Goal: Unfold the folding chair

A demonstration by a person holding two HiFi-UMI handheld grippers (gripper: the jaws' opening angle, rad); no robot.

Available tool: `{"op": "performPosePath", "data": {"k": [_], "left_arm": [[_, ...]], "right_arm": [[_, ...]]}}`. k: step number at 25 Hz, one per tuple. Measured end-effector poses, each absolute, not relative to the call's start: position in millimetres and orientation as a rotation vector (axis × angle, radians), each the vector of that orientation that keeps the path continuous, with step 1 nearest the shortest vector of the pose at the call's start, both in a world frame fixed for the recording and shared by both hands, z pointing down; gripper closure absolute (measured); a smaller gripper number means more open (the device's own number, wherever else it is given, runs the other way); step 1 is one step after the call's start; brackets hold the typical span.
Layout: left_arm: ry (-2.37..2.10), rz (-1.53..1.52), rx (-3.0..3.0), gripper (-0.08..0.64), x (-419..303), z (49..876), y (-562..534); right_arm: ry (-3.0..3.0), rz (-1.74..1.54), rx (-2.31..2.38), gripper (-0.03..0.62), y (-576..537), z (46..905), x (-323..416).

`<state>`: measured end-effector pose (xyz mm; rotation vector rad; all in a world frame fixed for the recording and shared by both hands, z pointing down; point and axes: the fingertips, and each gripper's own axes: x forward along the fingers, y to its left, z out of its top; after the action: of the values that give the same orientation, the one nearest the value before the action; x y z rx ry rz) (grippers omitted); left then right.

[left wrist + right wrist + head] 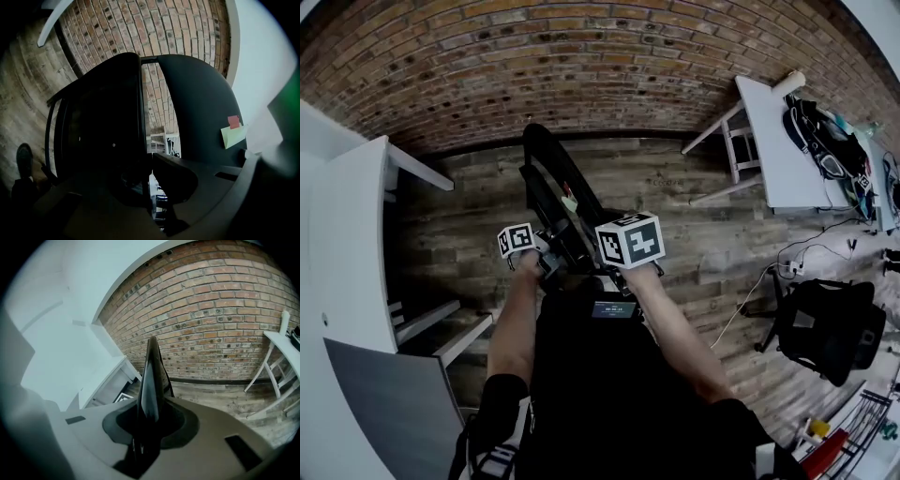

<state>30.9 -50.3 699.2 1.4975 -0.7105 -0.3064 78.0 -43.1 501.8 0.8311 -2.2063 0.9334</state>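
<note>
The black folding chair [555, 187] stands folded on the wooden floor just ahead of me, with a pale sticky note [570, 202] on it. My left gripper [549, 266] is at the chair's near left side and my right gripper [594, 272] is at its near right side. In the left gripper view, the left gripper [149, 174] is shut on a thin black edge of the chair [108, 122], whose curved back [197, 108] carries the note [233, 136]. In the right gripper view, the right gripper [145, 427] is shut on the chair's thin black panel [151, 376], seen edge-on.
A brick wall [581, 66] runs behind the chair. A white shelf unit [347, 244] stands at the left. At the right is a white table [773, 159] with bags [825, 145], and below it a black office chair [830, 328] and cables [769, 272] on the floor.
</note>
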Motion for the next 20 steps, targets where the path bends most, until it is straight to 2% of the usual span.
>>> {"op": "performPosePath", "data": {"k": [20], "left_arm": [[-0.451, -0.070, 1.596, 0.525, 45, 690, -45]], "right_arm": [[-2.105, 1.050, 1.251, 0.512, -25, 491, 83]]}}
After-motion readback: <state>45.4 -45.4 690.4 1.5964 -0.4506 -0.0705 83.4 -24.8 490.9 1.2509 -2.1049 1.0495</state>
